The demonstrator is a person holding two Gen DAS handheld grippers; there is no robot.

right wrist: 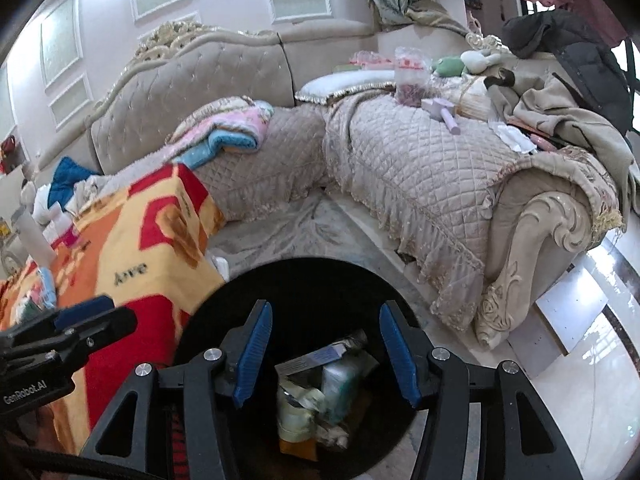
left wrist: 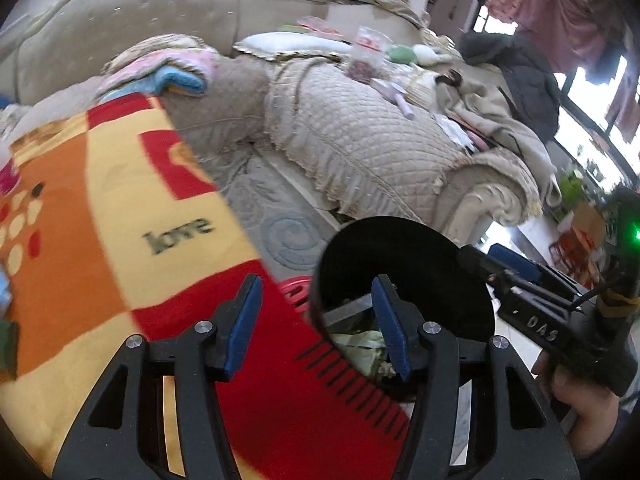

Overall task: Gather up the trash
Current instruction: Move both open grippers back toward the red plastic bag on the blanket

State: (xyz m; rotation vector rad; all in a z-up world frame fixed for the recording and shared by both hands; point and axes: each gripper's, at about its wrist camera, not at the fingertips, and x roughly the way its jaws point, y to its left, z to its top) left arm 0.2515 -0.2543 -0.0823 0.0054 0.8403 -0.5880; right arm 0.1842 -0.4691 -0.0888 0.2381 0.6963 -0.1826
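Note:
A round black trash bin (right wrist: 320, 280) stands on the floor beside the blanket-covered table. Trash lies inside it: a pale wrapper, a white-green packet and a small box (right wrist: 324, 380). My right gripper (right wrist: 326, 354) is open and empty, directly above the bin's opening. My left gripper (left wrist: 318, 322) is open and empty, over the bin's left rim (left wrist: 320, 264) and the blanket's edge. Crumpled pale trash (left wrist: 360, 348) shows in the bin in the left wrist view. The right gripper's body (left wrist: 532, 312) shows at the right there.
A red, orange and yellow blanket (left wrist: 120, 200) covers the table at left, with bottles and small items (right wrist: 44, 236) on it. A beige quilted sofa (right wrist: 400, 152) with clothes, bags and a pillow runs behind. A pale rug (right wrist: 288, 232) lies between them.

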